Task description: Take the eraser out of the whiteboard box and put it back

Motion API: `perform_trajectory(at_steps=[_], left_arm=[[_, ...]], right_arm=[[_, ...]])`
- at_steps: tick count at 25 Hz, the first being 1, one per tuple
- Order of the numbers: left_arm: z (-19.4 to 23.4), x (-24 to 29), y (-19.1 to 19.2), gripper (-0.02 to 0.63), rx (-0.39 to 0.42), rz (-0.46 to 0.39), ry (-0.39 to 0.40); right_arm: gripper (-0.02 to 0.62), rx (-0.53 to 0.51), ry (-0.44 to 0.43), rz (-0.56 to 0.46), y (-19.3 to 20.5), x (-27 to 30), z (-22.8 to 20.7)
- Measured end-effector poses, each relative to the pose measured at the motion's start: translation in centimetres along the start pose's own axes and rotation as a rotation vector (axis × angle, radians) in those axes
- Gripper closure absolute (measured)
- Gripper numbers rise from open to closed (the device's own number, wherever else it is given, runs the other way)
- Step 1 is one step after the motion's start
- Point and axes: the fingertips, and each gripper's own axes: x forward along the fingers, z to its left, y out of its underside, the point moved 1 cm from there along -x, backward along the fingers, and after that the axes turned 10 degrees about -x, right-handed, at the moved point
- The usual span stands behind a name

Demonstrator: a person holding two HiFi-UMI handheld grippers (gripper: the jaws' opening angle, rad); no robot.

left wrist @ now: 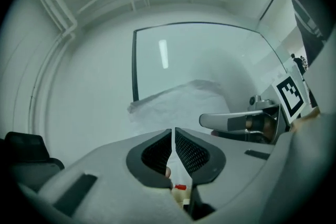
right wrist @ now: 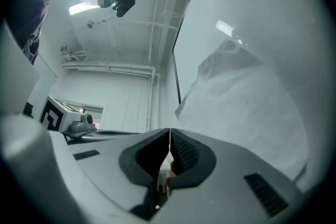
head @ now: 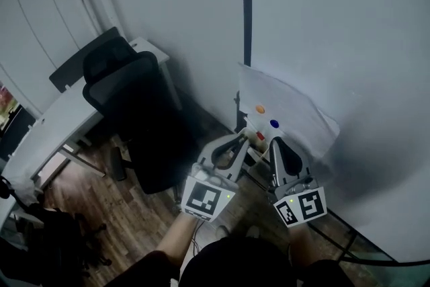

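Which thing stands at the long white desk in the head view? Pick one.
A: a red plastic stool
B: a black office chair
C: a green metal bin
B: the black office chair, with a high back, stands pushed up against the long white desk.

Nothing legible: no words, brands, numbers or labels on any surface. Only machine-coded signs. A black-and-white square marker (head: 203, 199) on the cube of the left gripper (head: 240, 140), at about 6 o'clock in the head view, and a second square marker (head: 302, 206) on the cube of the right gripper (head: 275, 142), at about 5 o'clock. That second square marker also at 3 o'clock in the left gripper view. Part of the first at 9 o'clock in the right gripper view, cut off by the gripper body — blocks of pattern only, no characters.
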Motion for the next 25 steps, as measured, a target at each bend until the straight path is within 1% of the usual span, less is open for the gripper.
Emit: perform_trajectory(at_steps=[3, 7, 11, 16, 21, 25], left_arm=[[0.2, -0.6, -1.0, 0.598, -0.010, -0.034, -0.011], [0.9, -1.2, -1.9, 0.601, -0.037, -0.077, -0.031], [1.5, -1.7, -2.8, 0.601, -0.030, -0.108, -0.049], [1.8, -1.7, -2.7, 0.601, -0.035, -0.106, -0.054], [2.1, -1.6, -2.6, 0.601, -0.034, -0.109, -0.053], [2.3, -1.5, -2.3, 0.601, -0.051, -0.101, -0.055]], right_arm=[[0.591, -0.017, -0.016, -0.022, -0.9, 0.5, 0.4], [0.591, -0.042, -0.034, -0.041, -1.7, 1.0, 1.0], [0.592, -0.054, -0.047, -0.044, -2.3, 1.5, 1.4], [0.592, -0.086, -0.047, -0.032, -2.2, 1.6, 1.6], [0.592, -0.075, -0.046, -0.025, -1.9, 1.9, 1.5], [0.592, -0.076, -0.042, -0.024, -1.8, 2.0, 1.4]])
